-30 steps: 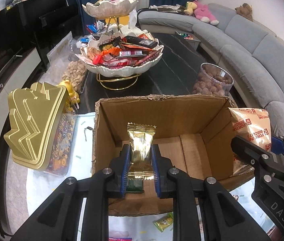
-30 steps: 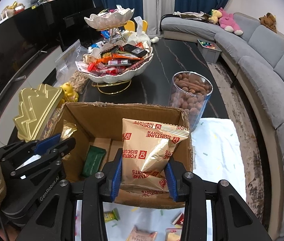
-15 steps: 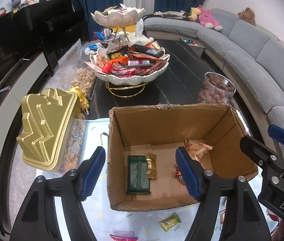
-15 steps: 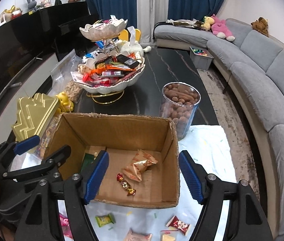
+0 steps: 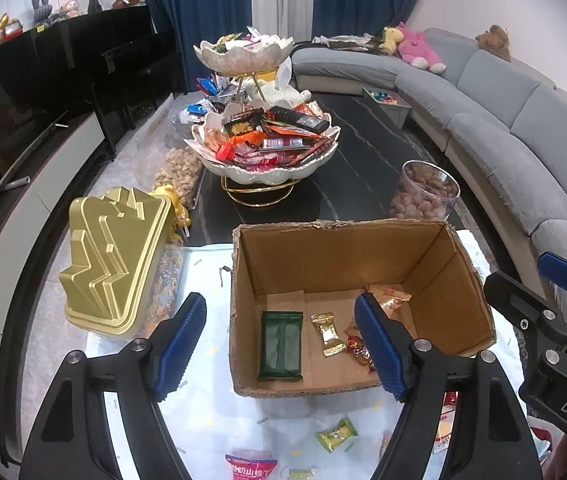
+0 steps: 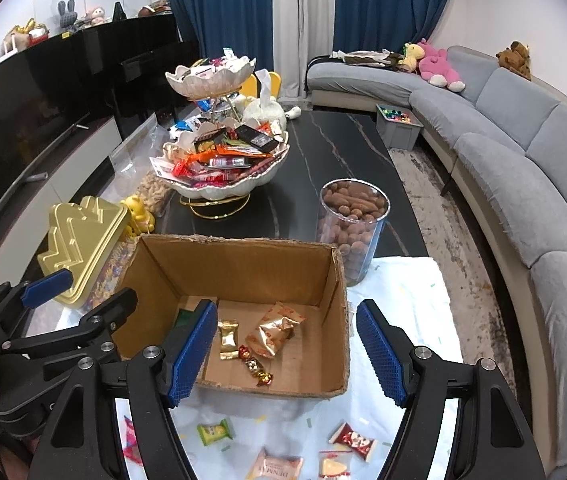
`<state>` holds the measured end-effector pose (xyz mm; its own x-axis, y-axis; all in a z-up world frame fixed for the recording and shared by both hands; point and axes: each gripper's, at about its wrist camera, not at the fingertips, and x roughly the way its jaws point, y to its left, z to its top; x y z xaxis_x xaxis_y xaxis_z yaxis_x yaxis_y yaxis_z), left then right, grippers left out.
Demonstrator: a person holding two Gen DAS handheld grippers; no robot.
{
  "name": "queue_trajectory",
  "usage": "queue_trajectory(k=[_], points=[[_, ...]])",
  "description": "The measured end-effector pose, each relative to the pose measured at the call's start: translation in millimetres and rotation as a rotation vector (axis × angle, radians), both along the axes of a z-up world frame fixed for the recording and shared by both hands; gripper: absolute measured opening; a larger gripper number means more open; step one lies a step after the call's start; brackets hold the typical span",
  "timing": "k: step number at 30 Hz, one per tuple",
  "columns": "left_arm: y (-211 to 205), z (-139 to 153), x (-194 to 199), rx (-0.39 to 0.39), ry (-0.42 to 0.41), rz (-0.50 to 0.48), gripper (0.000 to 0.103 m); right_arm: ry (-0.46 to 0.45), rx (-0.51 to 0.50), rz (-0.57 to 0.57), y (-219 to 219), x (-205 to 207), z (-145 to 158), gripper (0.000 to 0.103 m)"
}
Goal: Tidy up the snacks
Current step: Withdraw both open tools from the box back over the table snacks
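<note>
An open cardboard box (image 5: 347, 248) (image 6: 243, 268) stands on a white cloth. Inside it lie a green bar (image 5: 281, 346), a gold packet (image 5: 327, 334) (image 6: 228, 338), an orange biscuit packet (image 6: 273, 330) (image 5: 389, 294) and a red candy (image 6: 255, 366). My left gripper (image 5: 281, 354) is open and empty above the box's near side. My right gripper (image 6: 287, 354) is open and empty above the box's near right corner. Loose snacks lie on the cloth in front: a green one (image 5: 336, 435) (image 6: 214, 432), a red-white one (image 6: 353, 438) and a pink packet (image 6: 279, 467).
A two-tier shell bowl of snacks (image 5: 265, 140) (image 6: 223, 160) stands on the dark table behind the box. A clear jar of nuts (image 6: 351, 224) (image 5: 423, 196) is at the back right, a gold tin (image 5: 111, 264) (image 6: 81, 244) at the left. A grey sofa (image 6: 523, 168) curves along the right.
Both grippers opened and let go: the gold packet and the biscuit packet now lie in the box. Both grippers have pulled back and up from the box.
</note>
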<state>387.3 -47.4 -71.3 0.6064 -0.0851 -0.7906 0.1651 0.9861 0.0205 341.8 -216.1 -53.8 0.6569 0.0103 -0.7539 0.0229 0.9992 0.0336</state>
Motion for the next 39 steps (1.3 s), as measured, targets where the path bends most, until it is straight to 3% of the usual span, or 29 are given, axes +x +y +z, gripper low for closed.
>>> queue_trajectory(k=[16,32,39], points=[[4.2,13.2,-36.0,-0.006,-0.023,0.003,0.076,-0.013,0.014,-0.009,-1.8,-29.4,7.4,0.073],[5.3,9.0,-70.3,0.010,-0.046,-0.004,0.076,-0.011,0.034,-0.026,-6.0,-63.2,1.3,0.073],[7.5,5.0,-84.6,0.017,-0.048,-0.010,0.081,-0.020,0.028,-0.025,-4.5,-75.0,0.0,0.073]])
